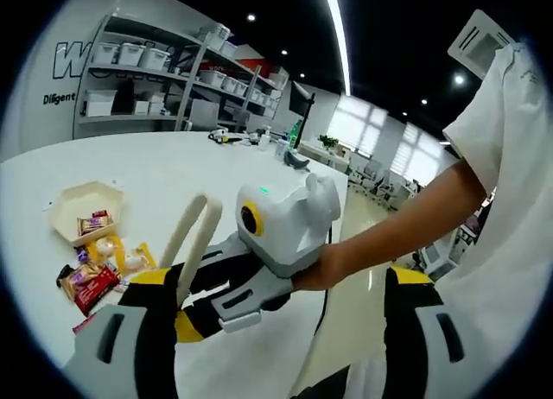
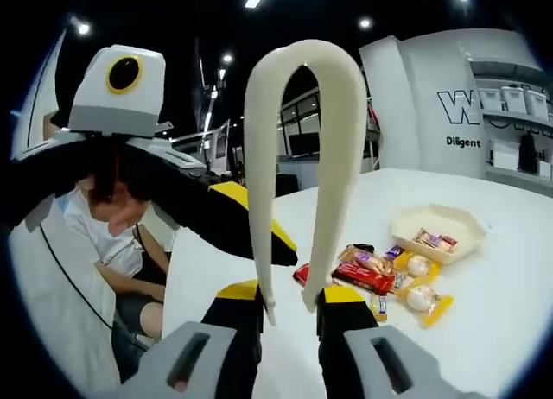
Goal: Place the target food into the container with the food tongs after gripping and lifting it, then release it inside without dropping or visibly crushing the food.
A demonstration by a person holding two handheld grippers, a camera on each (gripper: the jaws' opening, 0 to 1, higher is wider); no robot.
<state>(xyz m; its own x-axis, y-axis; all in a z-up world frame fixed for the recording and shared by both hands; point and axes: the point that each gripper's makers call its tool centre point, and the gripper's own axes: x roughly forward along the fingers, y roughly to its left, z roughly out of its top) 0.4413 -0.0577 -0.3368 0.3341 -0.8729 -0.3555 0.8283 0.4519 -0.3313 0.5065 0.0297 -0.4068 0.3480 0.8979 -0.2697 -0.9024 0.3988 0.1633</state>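
While the right gripper [image 2: 289, 308] clamps the cream food tongs [image 2: 298, 157] by their tips, loop end up, the tongs hold nothing. Snack packets [image 2: 384, 278] lie mid-right on the white table [image 2: 501, 304], beside the container [image 2: 441, 231]. Left gripper [image 1: 281, 317] jaws spread.

A broad white smooth worktop [image 1: 173, 170] carries everything here. On it, seen from the left gripper view, sits a shallow cream-coloured open container [image 1: 85, 207] with a brown-wrapped snack [image 1: 93, 223] lying inside. Just beside the container, toward the worktop's edge, lies a loose cluster of packaged foods: two round pale pieces in clear yellow-trimmed wrappers [image 1: 121, 252], a flat red packet [image 1: 89, 287] and some smaller dark wrappers touching one another. The right gripper view shows the same worktop [image 2: 510, 243] with the container [image 2: 436, 229] farther off and the packets [image 2: 380, 278] spread in front of it. At the far end of the worktop stand small items, too distant to identify.
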